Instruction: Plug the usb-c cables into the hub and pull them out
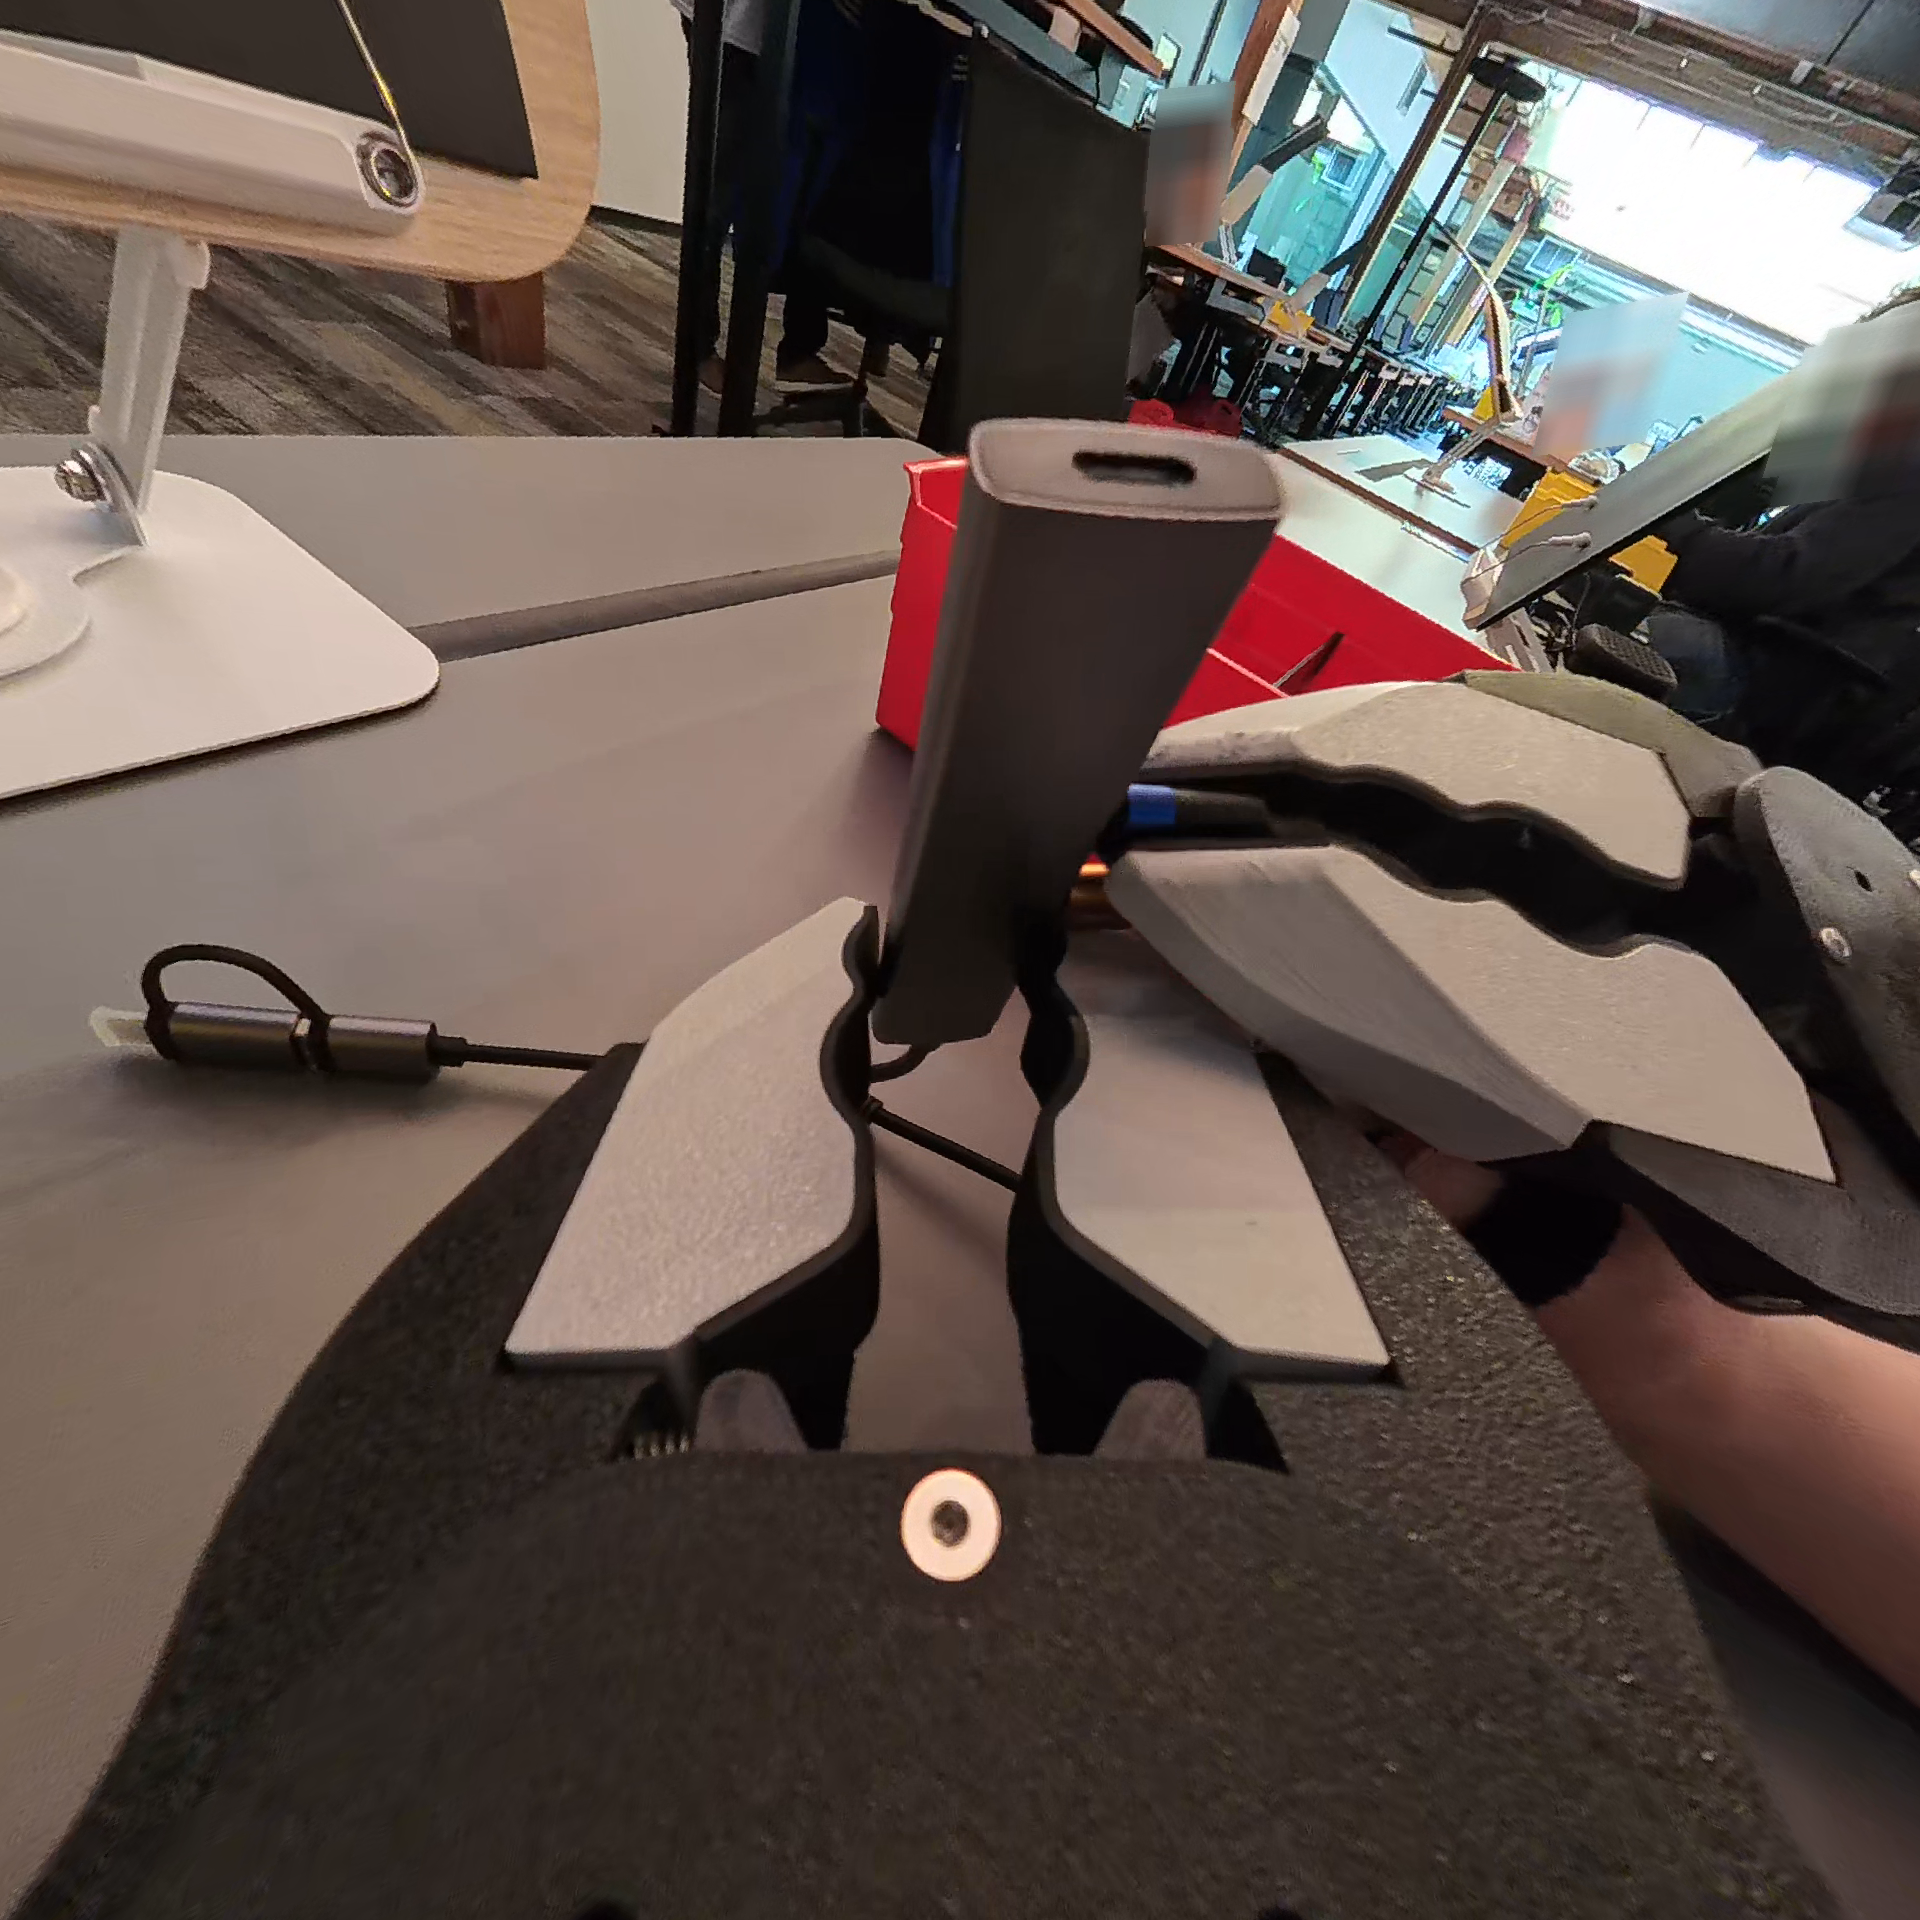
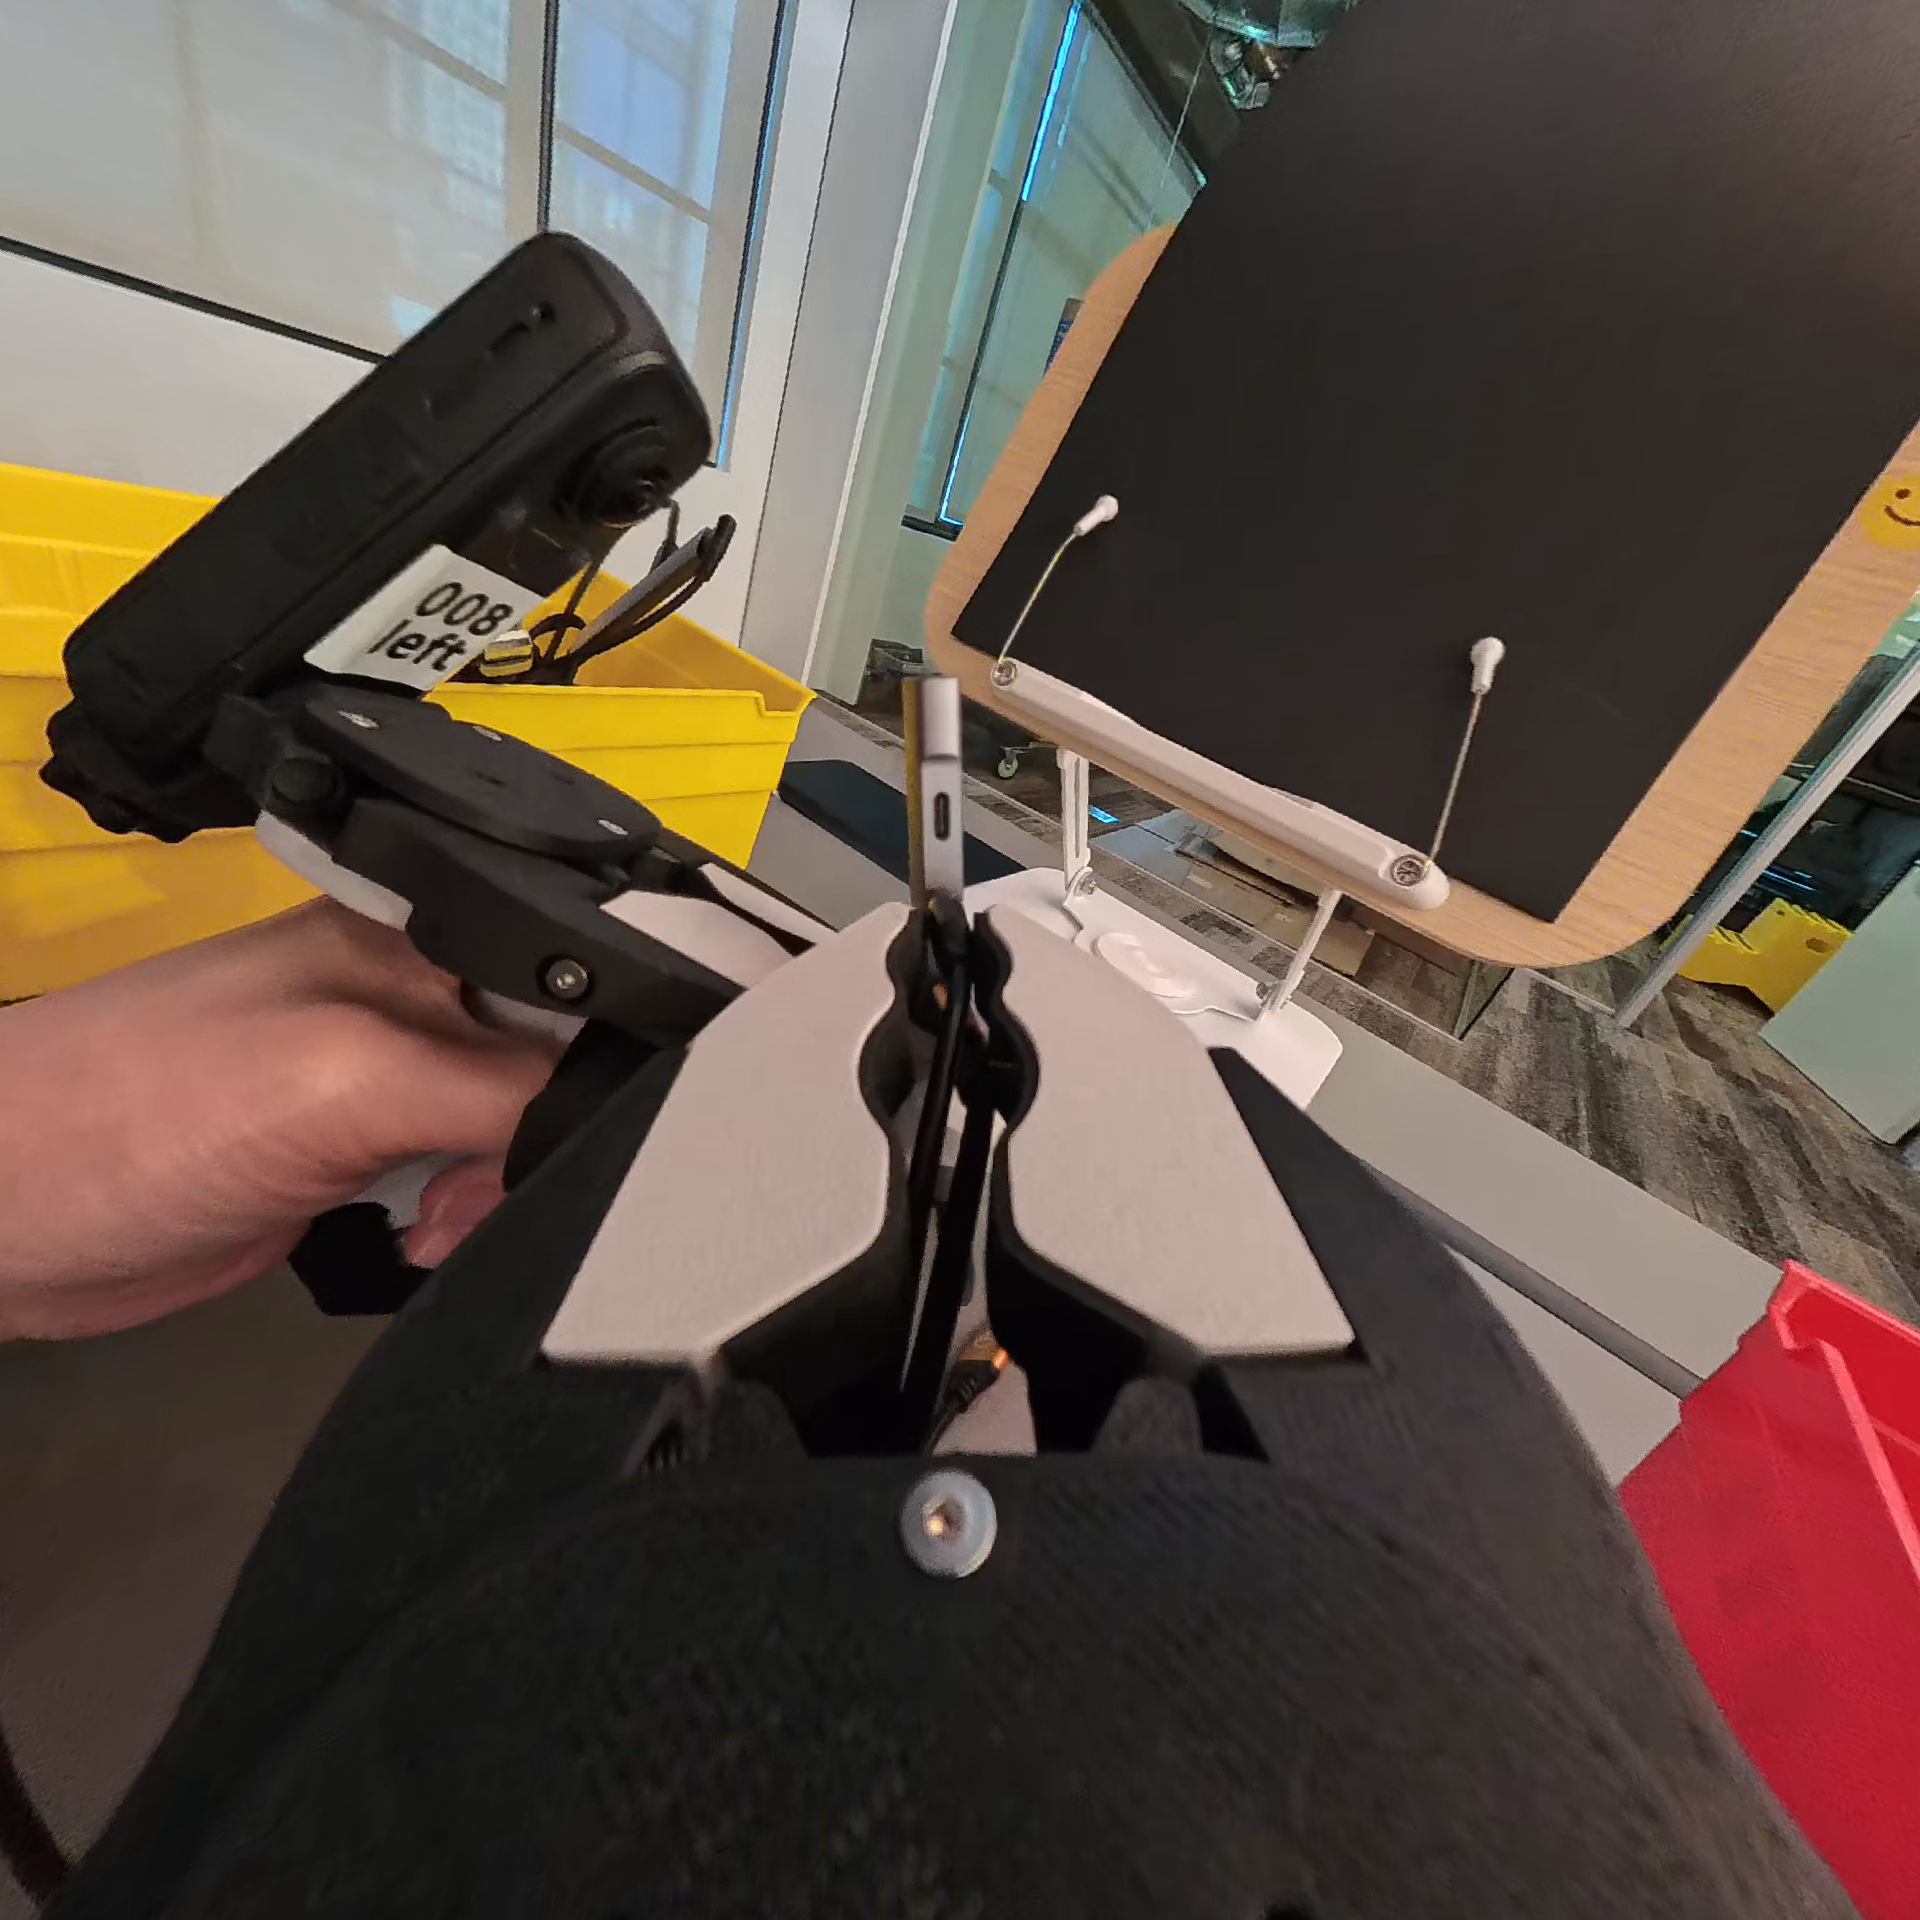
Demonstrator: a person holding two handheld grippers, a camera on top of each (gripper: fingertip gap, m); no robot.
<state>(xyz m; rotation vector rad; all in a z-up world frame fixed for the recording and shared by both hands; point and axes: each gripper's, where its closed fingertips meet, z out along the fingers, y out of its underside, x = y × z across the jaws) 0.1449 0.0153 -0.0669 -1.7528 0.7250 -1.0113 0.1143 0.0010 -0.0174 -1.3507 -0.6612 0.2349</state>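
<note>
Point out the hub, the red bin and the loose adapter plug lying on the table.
hub (image 1: 1081,665): left wrist view, middle of its grey body.
red bin (image 1: 1340,634): left wrist view, side wall right of the hub.
adapter plug (image 1: 301,1034): left wrist view, its metal shell.

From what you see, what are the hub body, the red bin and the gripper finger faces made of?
Hub: looks like anodised aluminium, dark grey with a matte, even sheen and crisp rounded edges; painted plastic is possible.
Red bin: moulded plastic, glossy, uniform colour, thin walls.
Left gripper finger faces: likely printed plastic, pale grey with a fine grainy surface, edged by black wavy pads that look rubbery.
</note>
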